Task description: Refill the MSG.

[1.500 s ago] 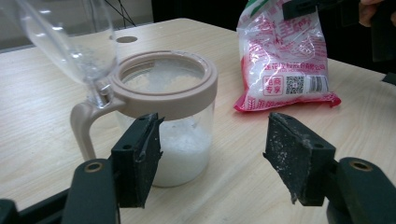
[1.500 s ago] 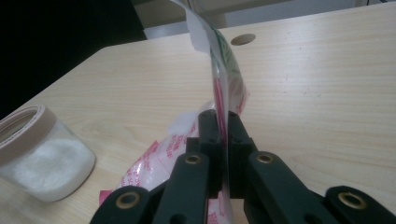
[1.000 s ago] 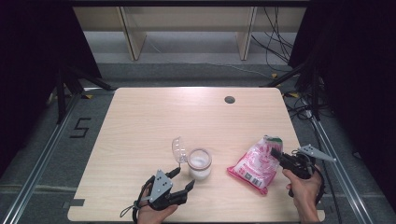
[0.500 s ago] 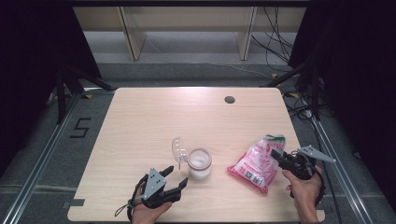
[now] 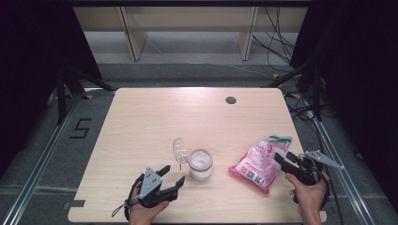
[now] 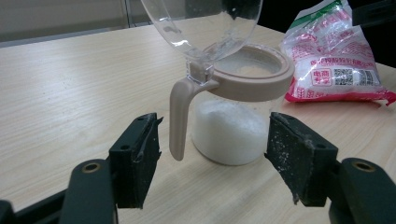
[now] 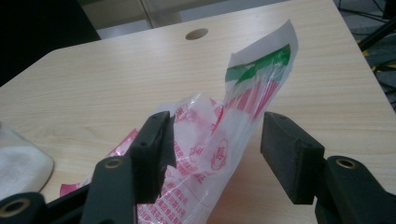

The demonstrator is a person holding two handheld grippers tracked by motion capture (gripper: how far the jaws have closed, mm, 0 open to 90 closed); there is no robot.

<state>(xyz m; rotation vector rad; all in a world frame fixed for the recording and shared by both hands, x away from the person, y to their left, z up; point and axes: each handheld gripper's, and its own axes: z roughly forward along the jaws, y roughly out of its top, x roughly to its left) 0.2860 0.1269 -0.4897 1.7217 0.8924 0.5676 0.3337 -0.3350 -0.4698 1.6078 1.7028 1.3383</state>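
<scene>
A small glass jar (image 5: 200, 165) half full of white powder stands near the table's front middle, its clear lid (image 5: 179, 149) flipped up on a beige collar. In the left gripper view the jar (image 6: 236, 126) sits a little beyond the open jaws of my left gripper (image 6: 212, 158), untouched. The left gripper (image 5: 172, 176) rests low at the front left of the jar. A pink and white printed bag (image 5: 260, 161) lies to the jar's right. My right gripper (image 5: 283, 159) is open at the bag's right edge, and the bag's raised top (image 7: 224, 140) stands between its jaws (image 7: 215, 144).
The light wooden table (image 5: 155, 117) has a round cable hole (image 5: 230, 100) at the back right. Its front edge runs just under both hands. Cables and stand legs lie on the floor to the right, shelving legs beyond the table's far edge.
My left gripper has drawn back slightly toward the front edge and turned toward the jar. The right gripper has shifted a little along the bag's right edge. Jar and bag stay put.
</scene>
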